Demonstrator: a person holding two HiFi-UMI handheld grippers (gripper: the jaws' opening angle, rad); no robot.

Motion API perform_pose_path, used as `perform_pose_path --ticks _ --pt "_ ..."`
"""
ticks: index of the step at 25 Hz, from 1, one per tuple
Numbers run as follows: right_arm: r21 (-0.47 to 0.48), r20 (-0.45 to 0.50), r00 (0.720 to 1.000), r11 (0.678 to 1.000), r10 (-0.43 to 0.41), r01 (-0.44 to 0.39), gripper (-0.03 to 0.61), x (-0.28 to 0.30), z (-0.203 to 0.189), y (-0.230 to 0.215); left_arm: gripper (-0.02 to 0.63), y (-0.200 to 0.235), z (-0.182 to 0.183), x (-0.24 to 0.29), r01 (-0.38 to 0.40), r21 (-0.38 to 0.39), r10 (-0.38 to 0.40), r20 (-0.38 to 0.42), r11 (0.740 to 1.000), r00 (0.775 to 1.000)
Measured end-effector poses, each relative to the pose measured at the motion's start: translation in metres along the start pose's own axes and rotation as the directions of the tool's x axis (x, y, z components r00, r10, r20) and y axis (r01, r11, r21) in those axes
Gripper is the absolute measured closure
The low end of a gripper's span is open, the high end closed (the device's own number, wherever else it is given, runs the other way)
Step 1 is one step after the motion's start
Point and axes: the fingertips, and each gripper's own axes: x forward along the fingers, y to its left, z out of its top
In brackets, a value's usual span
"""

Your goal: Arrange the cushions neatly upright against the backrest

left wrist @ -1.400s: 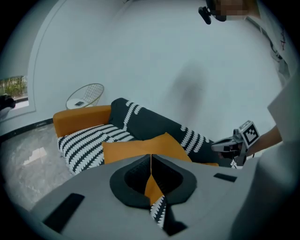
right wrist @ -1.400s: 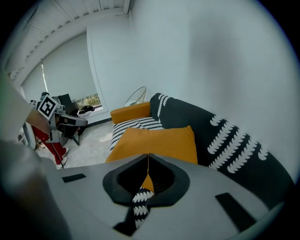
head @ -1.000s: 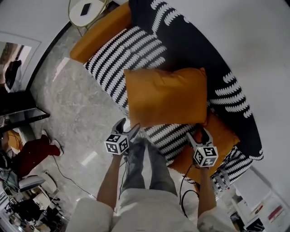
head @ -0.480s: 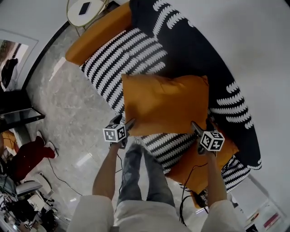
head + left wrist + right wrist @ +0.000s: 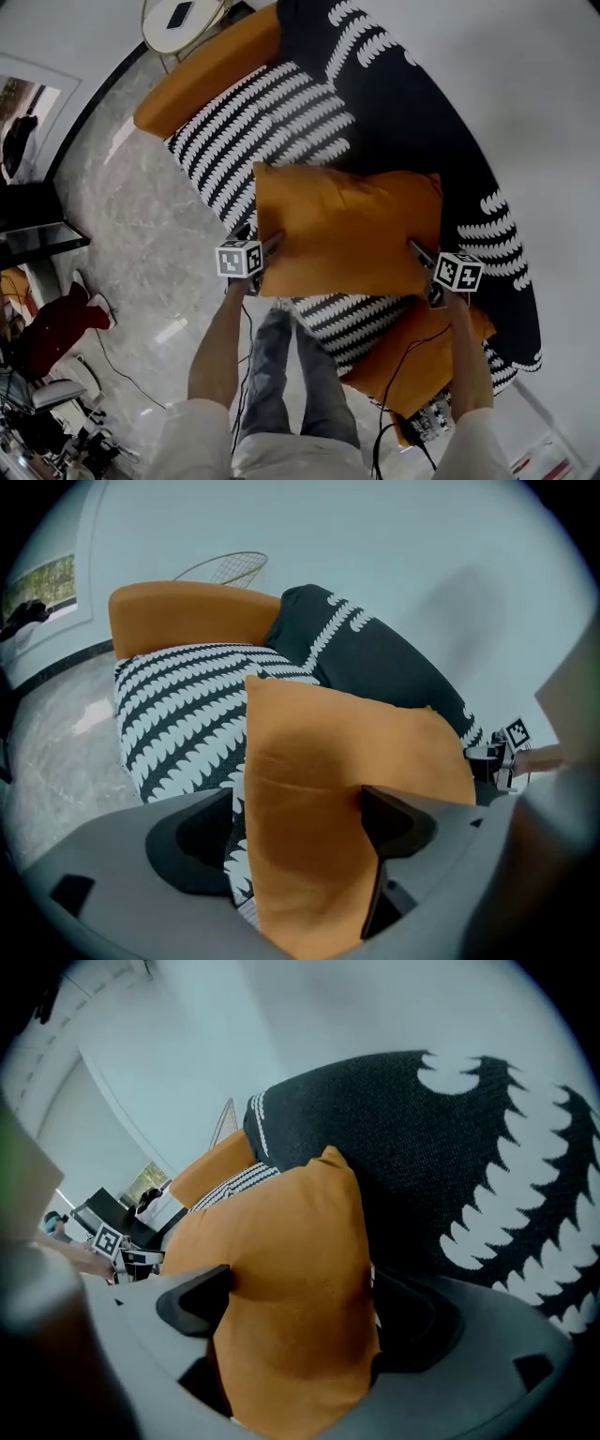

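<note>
Moved since a second ago: orange cushion (image 5: pixel 347 230), lowered with both grippers toward the striped seat (image 5: pixel 272 112), close against the backrest (image 5: pixel 403 103). Head view: left gripper (image 5: pixel 272 242) and right gripper (image 5: pixel 419 253) at its lower corners, steadying it upright. Left gripper view: jaws just widened, cushion edge between them, apparently let go. Right gripper view: likewise, jaws spread wide, fabric loose between.

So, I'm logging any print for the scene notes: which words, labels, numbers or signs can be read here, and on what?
No readable words or numbers anywhere.
On the two marker cubes: black-and-white square codes only, no letters.
On the papers at lower right: too small to read.
On the orange cushion and the sofa: no label visible.
</note>
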Motion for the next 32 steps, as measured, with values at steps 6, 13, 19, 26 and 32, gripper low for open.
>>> perform_pose_path --ticks 6,13,19,26,32 --pt "0.071 -0.037 0.997 0.995 0.071 -0.068 0.127 0.023 -0.009 -0.004 0.201 0.005 -0.004 0.02 0.043 0.004 -0.043 -0.036 0.999 0.998" --pt "0.046 -0.066 0.995 0.996 0.081 -0.078 0.16 0.021 -0.012 0.005 0.209 -0.007 -0.006 0.021 0.114 -0.025 -0.115 -0.056 0.993 0.992" --pt "-0.035 -0.084 0.995 0.998 0.058 -0.061 0.366 0.015 0.002 0.031 0.42 -0.022 0.008 0.004 0.127 0.053 -0.125 -0.044 0.99 0.991" --pt "-0.052 -0.043 0.999 0.998 0.02 -0.023 0.408 0.007 0.012 0.036 0.482 -0.027 0.019 -0.003 0.119 0.052 -0.119 0.0 0.992 0.993" --pt "-0.078 0.058 0.998 0.997 0.01 -0.005 0.413 -0.006 0.022 0.055 0.502 -0.021 0.052 -0.017 0.131 0.096 -0.138 0.073 0.987 0.988"
